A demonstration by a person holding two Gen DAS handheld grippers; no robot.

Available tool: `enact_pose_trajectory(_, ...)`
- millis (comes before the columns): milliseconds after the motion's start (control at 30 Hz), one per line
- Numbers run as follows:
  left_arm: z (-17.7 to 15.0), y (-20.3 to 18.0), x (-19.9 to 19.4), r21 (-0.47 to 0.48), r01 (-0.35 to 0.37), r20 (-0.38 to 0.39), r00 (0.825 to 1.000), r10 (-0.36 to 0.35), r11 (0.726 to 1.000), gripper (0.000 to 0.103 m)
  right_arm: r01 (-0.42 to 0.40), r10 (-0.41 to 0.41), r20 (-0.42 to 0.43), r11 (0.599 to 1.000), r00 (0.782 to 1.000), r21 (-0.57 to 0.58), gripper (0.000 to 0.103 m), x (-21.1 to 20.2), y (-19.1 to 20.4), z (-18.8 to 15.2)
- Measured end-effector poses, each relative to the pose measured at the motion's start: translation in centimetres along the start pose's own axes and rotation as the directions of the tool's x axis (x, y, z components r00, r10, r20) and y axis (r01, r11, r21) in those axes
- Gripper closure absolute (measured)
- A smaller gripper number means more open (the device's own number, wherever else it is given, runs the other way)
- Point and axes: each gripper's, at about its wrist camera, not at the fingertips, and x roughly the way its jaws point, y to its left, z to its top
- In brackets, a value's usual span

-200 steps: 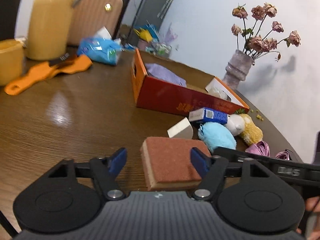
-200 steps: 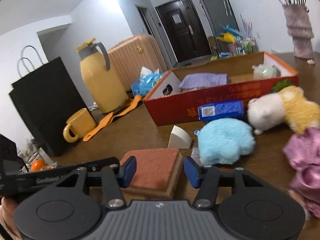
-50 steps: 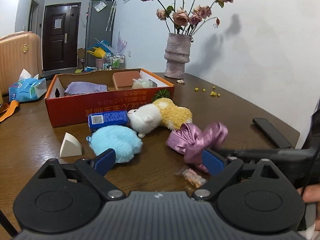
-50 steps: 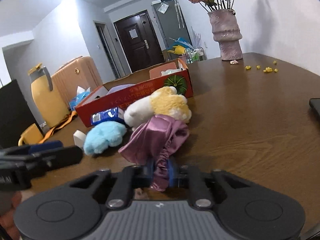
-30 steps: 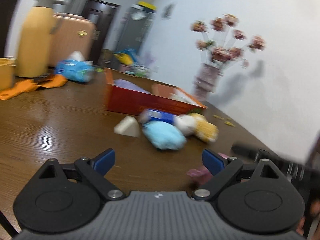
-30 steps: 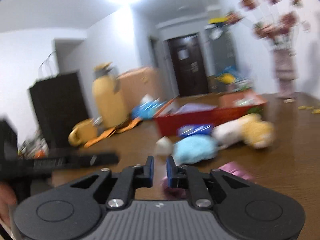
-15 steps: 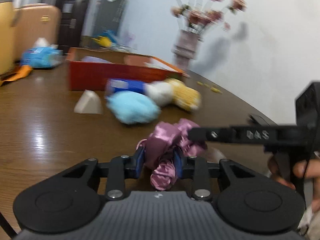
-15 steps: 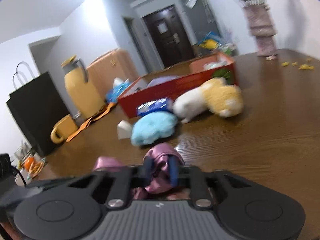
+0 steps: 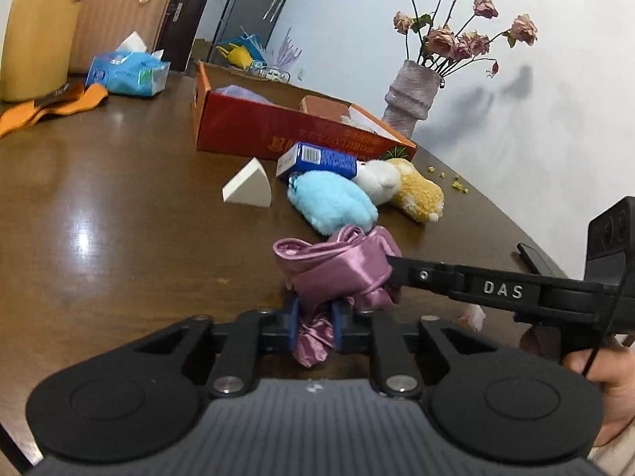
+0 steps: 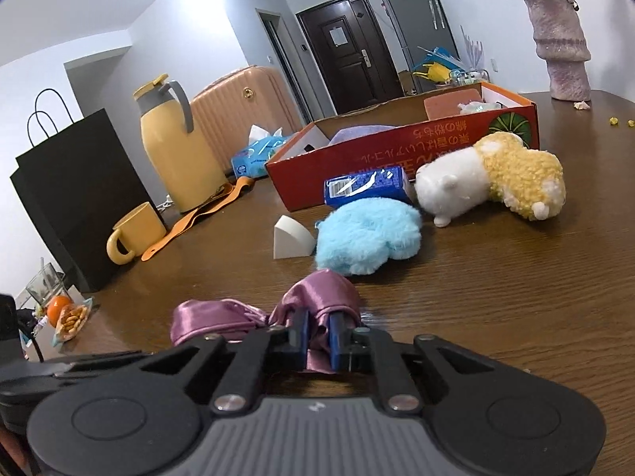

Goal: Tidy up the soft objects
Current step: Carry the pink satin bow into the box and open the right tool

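Left wrist — both grippers pinch pink satin scrunchie (image 9: 337, 269).

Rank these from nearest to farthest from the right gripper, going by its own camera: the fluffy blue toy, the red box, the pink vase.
1. fluffy blue toy: just beyond the right gripper, centre.
2. red box: behind the toys, mid-table.
3. pink vase: far corner, upper right.

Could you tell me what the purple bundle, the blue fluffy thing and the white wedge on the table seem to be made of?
Purple bundle: looks like satin fabric, glossy, with sheen along its gathered folds; probably a scrunchie-like piece.
Blue fluffy thing: plush, likely synthetic fur, matte with a fuzzy outline.
White wedge: probably foam sponge, matte and smooth-faced with clean edges; its softness cannot be confirmed by sight.
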Motion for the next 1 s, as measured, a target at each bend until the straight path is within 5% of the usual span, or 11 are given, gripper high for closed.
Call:
enact_pose_trajectory(167,3.7,-0.5,-0.8,0.005,0.066,0.052,0.996,-0.066,0.998,0.095,-0.027,0.027,0.043,0.999,0.999,0.018,0.098,-1.4,0.3,1.5)
enact_pose_trajectory(333,13.8,-0.6,1.0,0.089,0.112,0.136,0.983,-0.123,0.99,0.095,-0.06,0.066,0.14,0.997,0.988,-0.044,0.098,-1.8,0.7,9.2)
enact_pose_trajectory(433,19.9,0.1,5.5,0.119,0.062,0.128,0.989,-0.078,0.991,0.096,-0.041,0.055,0.152,0.995,0.987,-0.092,0.098,1.6,-0.1,16.8)
enact_pose_trajectory(567,25.1,2.7,13.8,0.11,-0.018,0.021,1.0,0.016,0.994,0.096,0.003,0.0,0.057,0.998,0.998,-0.064,0.098,10.3,-2.3,24.2)
enact_pose_trajectory(767,25.4,6.4,22.0,0.116,-0.155,-0.129,0.977,0.17,0.981,0.094,0.098,-0.107,-0.131,0.992,0.986,-0.075,0.098,22.7,-5.0,26.0)
enact_pose_trajectory(1000,23.4,8.3,21.9,0.205,-0.225,-0.081,0.966,0.245,0.953,0.093,0.098,-0.096,-0.276,0.995,0.956,-0.006,0.092,26.7,-5.9,22.9)
